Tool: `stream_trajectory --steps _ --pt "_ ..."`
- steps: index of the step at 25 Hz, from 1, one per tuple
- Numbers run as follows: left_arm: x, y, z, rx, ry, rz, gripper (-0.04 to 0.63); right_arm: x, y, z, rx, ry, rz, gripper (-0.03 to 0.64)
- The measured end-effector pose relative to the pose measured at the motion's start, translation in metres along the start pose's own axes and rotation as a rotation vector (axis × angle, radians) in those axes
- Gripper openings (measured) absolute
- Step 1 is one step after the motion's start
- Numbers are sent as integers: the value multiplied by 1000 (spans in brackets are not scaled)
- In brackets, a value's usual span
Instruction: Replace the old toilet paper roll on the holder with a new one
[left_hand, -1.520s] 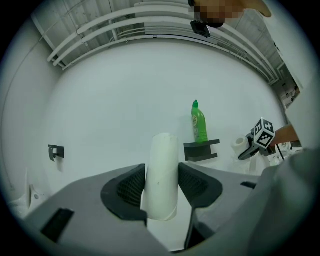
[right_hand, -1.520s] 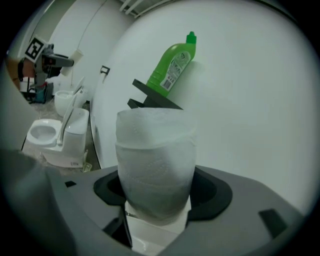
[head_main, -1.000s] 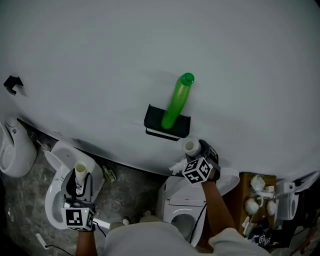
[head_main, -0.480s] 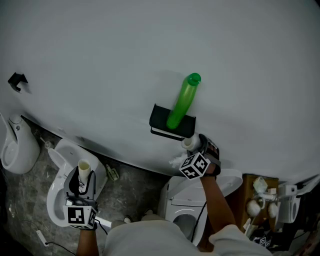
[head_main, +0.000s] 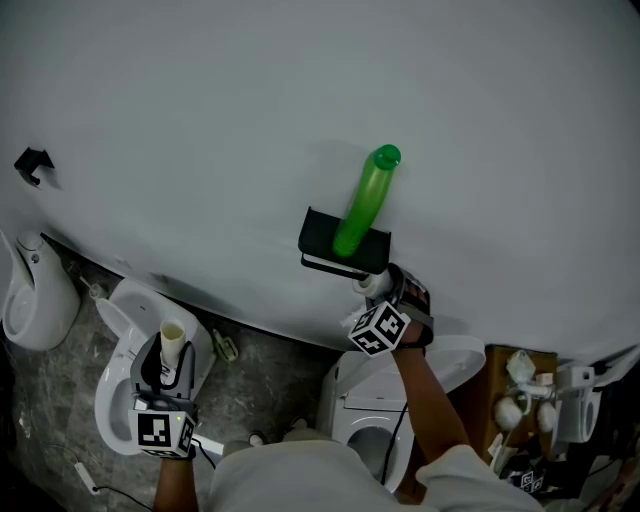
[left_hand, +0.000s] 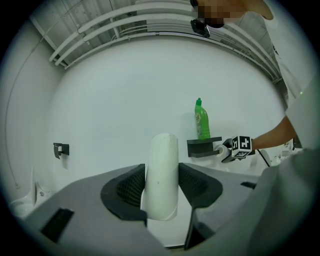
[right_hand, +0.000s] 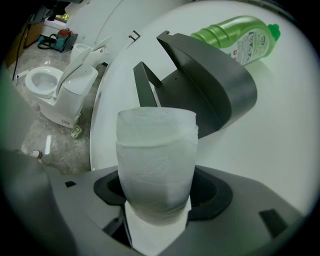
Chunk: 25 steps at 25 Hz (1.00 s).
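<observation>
Green detergent bottle stands upright vs the white wall. Small blk bracket on the wall, far to my left. Lower down: white ceramic fixture at far left, left toilet w/ lid up, mid toilet right below me. Grey stone floor. Wooden crate w/ white bits at my right.

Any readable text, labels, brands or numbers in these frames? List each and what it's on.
No text can be read in any view.
Green bottle label: there is print, but it is too blurred to read.
Marker cubes: black-and-white square patterns only, no words or numbers.
</observation>
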<state>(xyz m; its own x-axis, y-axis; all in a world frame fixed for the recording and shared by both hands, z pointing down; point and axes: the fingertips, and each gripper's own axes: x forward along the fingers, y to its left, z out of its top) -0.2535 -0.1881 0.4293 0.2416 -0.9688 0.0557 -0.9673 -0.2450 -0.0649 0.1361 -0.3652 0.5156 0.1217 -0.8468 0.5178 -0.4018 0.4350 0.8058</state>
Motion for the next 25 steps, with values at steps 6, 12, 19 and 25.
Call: stream_trajectory --steps 6,12,19,25 --pt "-3 6 -5 -6 12 3 206 -6 2 10 -17 -29 -38 318" --pt "-6 10 -9 -9 19 -1 206 -17 7 21 -11 -76 -77 318" --pt "-6 6 -8 1 30 -29 206 -26 7 32 -56 -122 -129 318" --pt "-4 4 -10 8 35 -42 206 -27 9 43 -112 -158 -153 318"
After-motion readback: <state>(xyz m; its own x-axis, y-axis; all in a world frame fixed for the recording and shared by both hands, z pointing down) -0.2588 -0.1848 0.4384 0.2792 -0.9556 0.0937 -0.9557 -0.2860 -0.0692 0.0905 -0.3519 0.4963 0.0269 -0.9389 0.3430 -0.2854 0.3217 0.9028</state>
